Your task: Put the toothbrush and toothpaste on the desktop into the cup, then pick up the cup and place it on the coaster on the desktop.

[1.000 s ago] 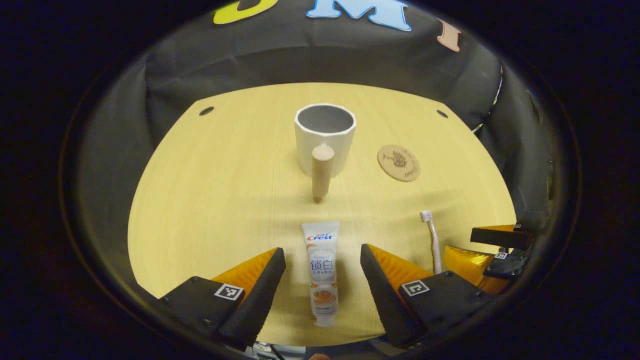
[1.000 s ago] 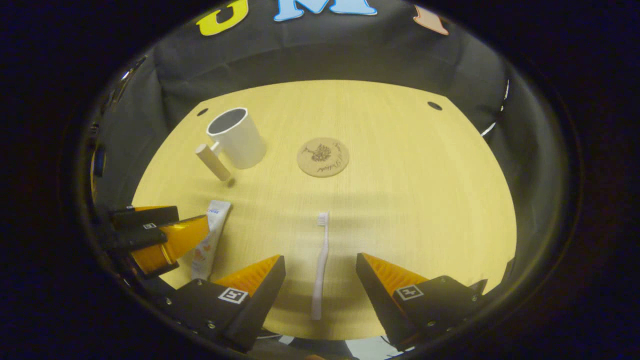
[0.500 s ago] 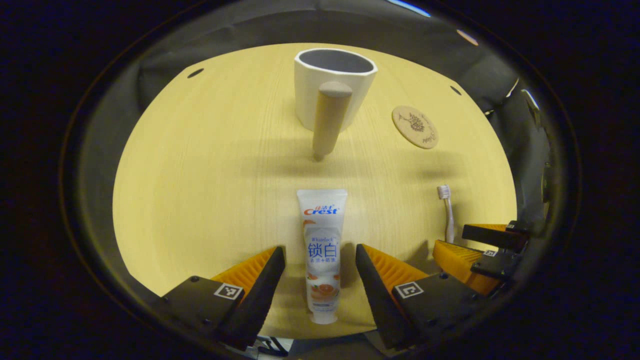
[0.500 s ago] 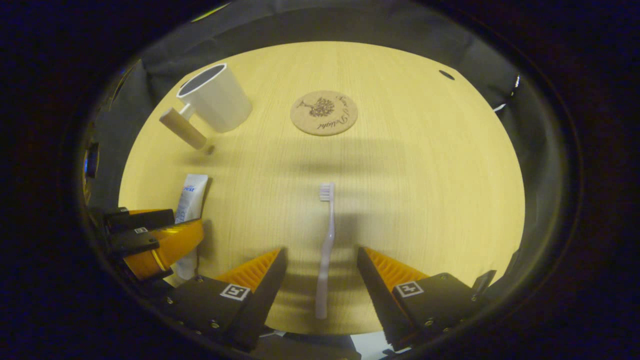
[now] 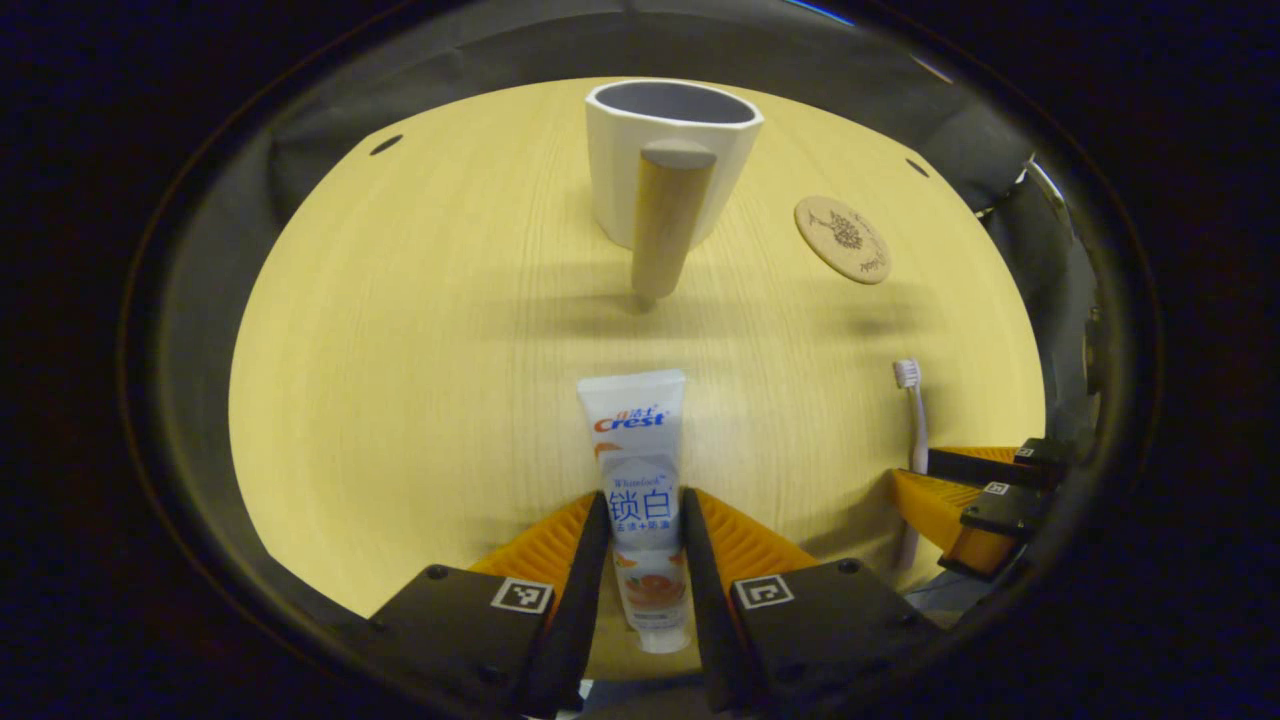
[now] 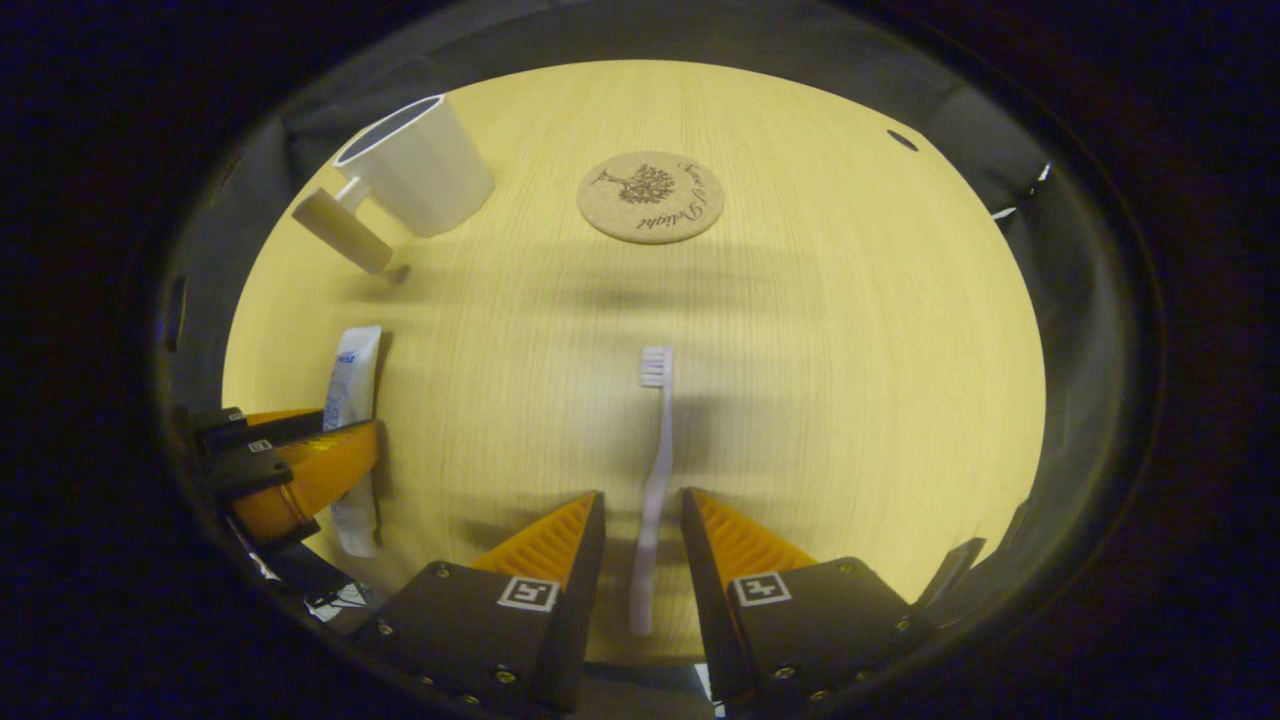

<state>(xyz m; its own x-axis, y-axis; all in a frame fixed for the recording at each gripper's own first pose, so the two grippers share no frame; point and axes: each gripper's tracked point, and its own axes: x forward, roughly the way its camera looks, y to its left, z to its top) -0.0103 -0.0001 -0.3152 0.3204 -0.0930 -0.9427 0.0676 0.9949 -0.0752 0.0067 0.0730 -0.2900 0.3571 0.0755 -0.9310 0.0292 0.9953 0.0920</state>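
Down low on the table (image 5: 400, 330), the left gripper (image 5: 645, 560) had its jaws closed in on the toothpaste (image 5: 638, 470), one on each side of the tube and pressing it. The tube lay flat, with its cap end near the camera and its flat end pointing at the cup (image 5: 670, 150). The white cup stood upright farther back, and its wooden handle (image 5: 665, 235) stuck out toward the gripper. The round coaster (image 5: 843, 238) lay to the right of the cup, apart from it.

The right gripper (image 6: 642, 545) had its jaws pulled close around the toothbrush (image 6: 655, 470), one on each side of the thin handle. I could not tell if both jaws really touched it. The toothbrush lay flat on the table with its bristles (image 6: 654, 366) pointing toward the coaster (image 6: 650, 196). The cup (image 6: 415, 180) was far off to the left, and the toothpaste (image 6: 352, 420) lay at the left by the other gripper.
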